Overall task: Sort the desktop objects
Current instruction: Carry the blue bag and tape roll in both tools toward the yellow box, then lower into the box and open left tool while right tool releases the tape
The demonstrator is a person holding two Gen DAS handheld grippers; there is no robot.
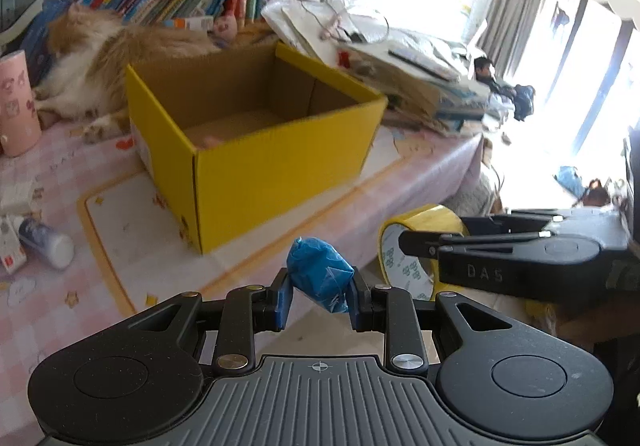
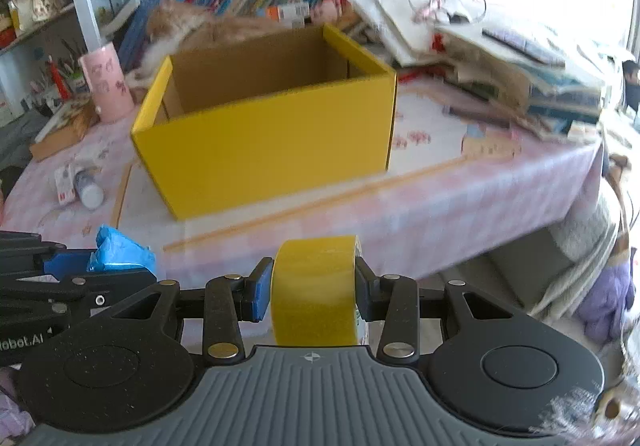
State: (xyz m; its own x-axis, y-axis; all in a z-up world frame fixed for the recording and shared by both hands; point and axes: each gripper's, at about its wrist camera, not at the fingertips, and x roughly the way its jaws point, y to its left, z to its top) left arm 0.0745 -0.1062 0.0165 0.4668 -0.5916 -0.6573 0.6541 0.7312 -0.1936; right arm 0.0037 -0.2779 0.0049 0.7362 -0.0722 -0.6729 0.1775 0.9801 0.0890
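My left gripper (image 1: 318, 296) is shut on a crumpled blue plastic wad (image 1: 320, 273), held above the table's near edge; the wad also shows in the right wrist view (image 2: 120, 252). My right gripper (image 2: 310, 292) is shut on a yellow tape roll (image 2: 314, 288), held upright off the table's front edge; the roll shows in the left wrist view (image 1: 416, 246) to the right of my left gripper. An open yellow cardboard box (image 1: 260, 150) (image 2: 268, 150) stands on the pink checked tablecloth (image 1: 48, 310) ahead of both grippers. Something pale lies on its floor.
An orange-and-white cat (image 1: 100, 58) lies behind the box. A pink cup (image 1: 16, 102) stands at the left. A small white-capped bottle (image 1: 46, 242) and a small packet (image 2: 64, 186) lie left of the box. A stack of papers and bags (image 1: 400, 62) sits at the right; books line the back.
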